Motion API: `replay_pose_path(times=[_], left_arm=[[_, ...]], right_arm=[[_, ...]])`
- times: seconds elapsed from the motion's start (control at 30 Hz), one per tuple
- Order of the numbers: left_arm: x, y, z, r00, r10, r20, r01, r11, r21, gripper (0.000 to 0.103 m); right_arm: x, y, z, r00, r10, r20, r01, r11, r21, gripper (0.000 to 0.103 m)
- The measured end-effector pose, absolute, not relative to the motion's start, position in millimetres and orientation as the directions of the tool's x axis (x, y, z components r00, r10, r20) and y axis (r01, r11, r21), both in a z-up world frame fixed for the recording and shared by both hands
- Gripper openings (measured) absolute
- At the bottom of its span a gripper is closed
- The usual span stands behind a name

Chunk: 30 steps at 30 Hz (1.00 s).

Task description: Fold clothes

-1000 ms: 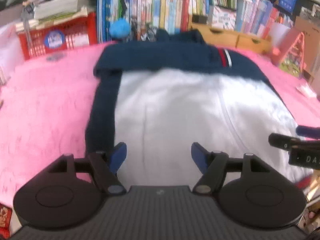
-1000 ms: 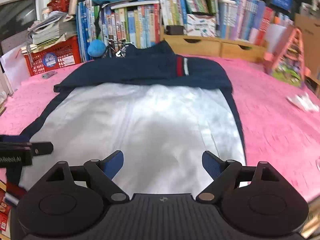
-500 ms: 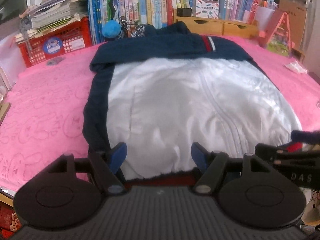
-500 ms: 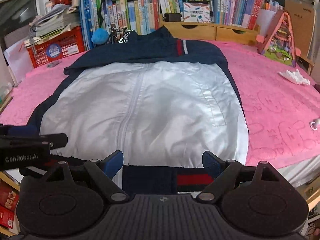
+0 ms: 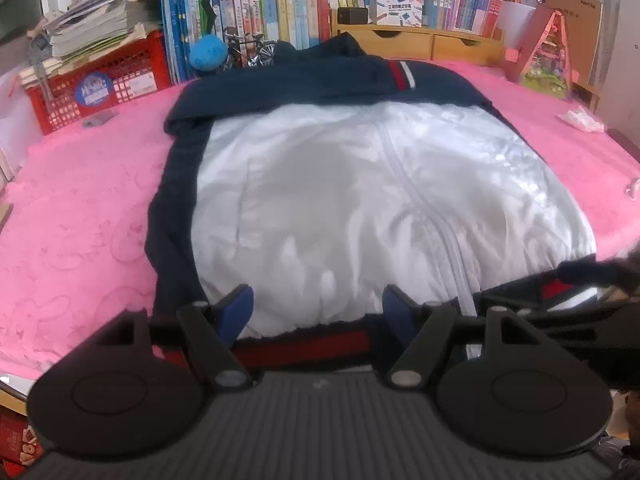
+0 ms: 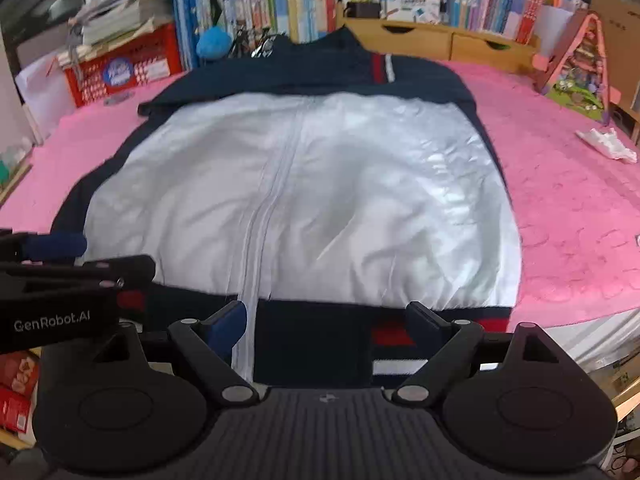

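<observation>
Barely begun, by the look of it — jacket (image 6: 304,200) flat on the pink table (image 6: 560,208), zip up, sleeves apparently tucked, hem at the near edge. Left gripper (image 5: 318,306) and right gripper (image 6: 326,320) spread wide, empty, poised over the hem — bottom-to-collar fold still to do.

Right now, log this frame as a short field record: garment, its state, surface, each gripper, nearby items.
garment: navy and white zip jacket
state: spread flat, zipped, collar at far end, striped hem nearest
surface: pink cloth
left gripper: open, over hem, nothing held
right gripper: open, over hem, nothing held
nearby: red basket, crumpled tissue, bookshelf behind
</observation>
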<state>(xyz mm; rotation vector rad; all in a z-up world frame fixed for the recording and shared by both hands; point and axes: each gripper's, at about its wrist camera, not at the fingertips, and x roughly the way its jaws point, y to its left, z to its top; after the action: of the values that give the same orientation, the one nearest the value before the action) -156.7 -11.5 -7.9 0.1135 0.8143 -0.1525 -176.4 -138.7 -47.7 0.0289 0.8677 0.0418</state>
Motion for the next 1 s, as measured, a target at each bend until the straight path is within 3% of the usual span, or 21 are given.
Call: replay_pose_path(times=[0.4,0.67,0.77,1.0], left_arm=[[-155,-6,-12,0.666,-0.096,-0.739,0.165,0.986,0.021,0.07],[-149,15,1,0.703,-0.091,-0.705,0.13,0.992,0.001,0.071],[-154,37,7,0.725,-0.12,-0.678,0.151,0.988,-0.014,0.076],[-178,98,-6,0.689,-0.241,-0.684,0.146,0.97,-0.195,0.079]], right_arm=[[-172,-145,-53,0.627,0.078,-0.775,-0.041,0.997,0.067,0.087],[-174,-164,-42,0.67,0.076,-0.739,-0.039,0.997,0.068,0.087],[-183,-189,-38,0.691,0.056,-0.721,-0.043,0.998,0.036,0.088],[-209,-251,-55,0.709,0.048,-0.704,-0.05,0.999,0.018,0.088]])
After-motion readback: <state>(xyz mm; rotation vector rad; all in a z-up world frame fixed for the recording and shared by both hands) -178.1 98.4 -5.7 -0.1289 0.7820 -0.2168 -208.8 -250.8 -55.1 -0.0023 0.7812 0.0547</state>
